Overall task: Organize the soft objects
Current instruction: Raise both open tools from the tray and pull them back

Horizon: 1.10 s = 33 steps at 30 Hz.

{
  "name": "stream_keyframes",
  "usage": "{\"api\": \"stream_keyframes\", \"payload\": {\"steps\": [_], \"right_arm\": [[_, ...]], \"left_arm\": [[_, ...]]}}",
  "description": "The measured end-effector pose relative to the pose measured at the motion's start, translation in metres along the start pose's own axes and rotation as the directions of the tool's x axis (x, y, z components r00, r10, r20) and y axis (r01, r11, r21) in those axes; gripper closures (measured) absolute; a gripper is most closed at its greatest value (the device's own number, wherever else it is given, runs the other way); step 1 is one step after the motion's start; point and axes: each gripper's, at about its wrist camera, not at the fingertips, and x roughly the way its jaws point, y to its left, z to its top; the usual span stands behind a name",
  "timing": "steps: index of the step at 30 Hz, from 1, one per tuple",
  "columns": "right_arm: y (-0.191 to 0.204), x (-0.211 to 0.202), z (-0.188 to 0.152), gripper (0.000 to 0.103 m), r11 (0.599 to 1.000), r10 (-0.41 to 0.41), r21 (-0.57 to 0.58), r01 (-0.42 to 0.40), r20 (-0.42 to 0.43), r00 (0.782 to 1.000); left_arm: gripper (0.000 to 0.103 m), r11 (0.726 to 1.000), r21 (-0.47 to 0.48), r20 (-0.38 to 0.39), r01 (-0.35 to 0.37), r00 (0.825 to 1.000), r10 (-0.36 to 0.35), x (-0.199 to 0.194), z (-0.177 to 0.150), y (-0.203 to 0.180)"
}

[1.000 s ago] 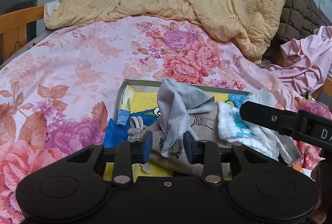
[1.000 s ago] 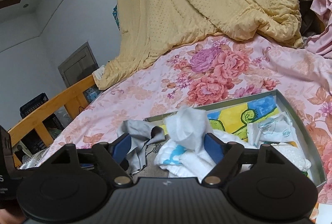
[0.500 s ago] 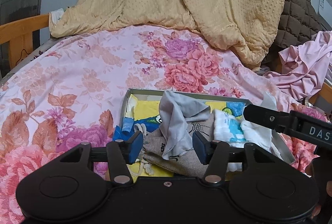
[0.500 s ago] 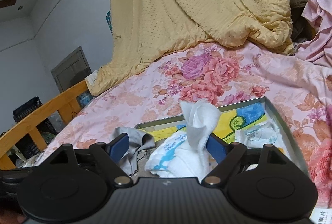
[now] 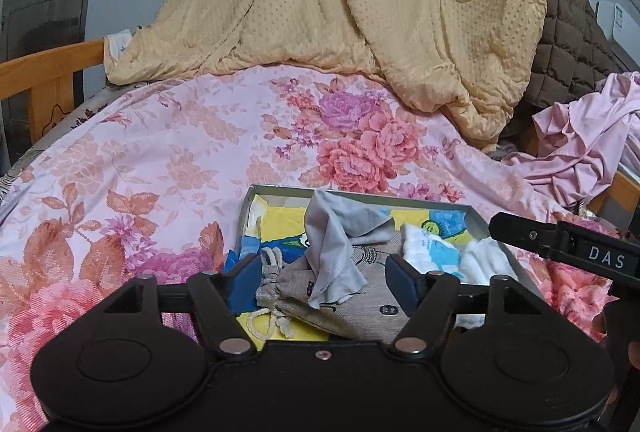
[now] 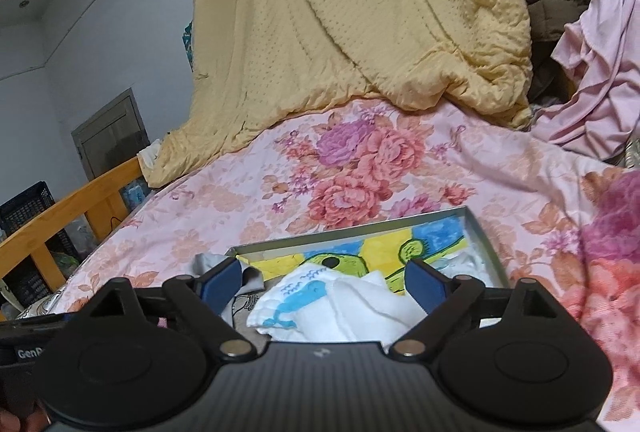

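A shallow grey tray (image 5: 360, 192) with a yellow and blue cartoon lining lies on the floral bed. In it a grey cloth (image 5: 336, 240) is draped over a beige drawstring bag (image 5: 352, 308), with a white cloth with blue print (image 5: 432, 252) to the right. My left gripper (image 5: 326, 282) is open and empty, just short of the grey cloth. My right gripper (image 6: 324, 282) is open and empty above the white cloth (image 6: 340, 308), inside the tray (image 6: 482, 244). The right gripper's body shows in the left wrist view (image 5: 560, 240).
A floral pink bedspread (image 5: 160, 160) covers the bed. A yellow quilt (image 5: 360, 12) is heaped at the back, with a brown quilted blanket (image 5: 568, 44) and a pink garment (image 5: 580, 136) at the right. A wooden bed rail (image 6: 72, 208) runs along the left.
Both grippers have opened wider and pulled back from the tray. The grey cloth and the white cloth, held up before, now lie slumped in the tray.
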Motion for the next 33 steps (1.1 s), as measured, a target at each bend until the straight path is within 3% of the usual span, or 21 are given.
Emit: {"api": "stream_keyframes", "payload": {"steps": [15,33], "right_arm": [[0.021,-0.073,-0.006,0.001,0.997,-0.046,-0.052,0.050,0.070,0.996],[0.051,-0.145,-0.043,0.000,0.992,-0.091,-0.077,0.099,0.109,0.990]], "left_arm": [[0.017,1.000,0.000,0.089,0.003,0.996,-0.003,-0.065,0.005,-0.004],[0.003,0.995,0.095,0.137,0.010,0.990,-0.023,-0.147,-0.030,-0.011]]}}
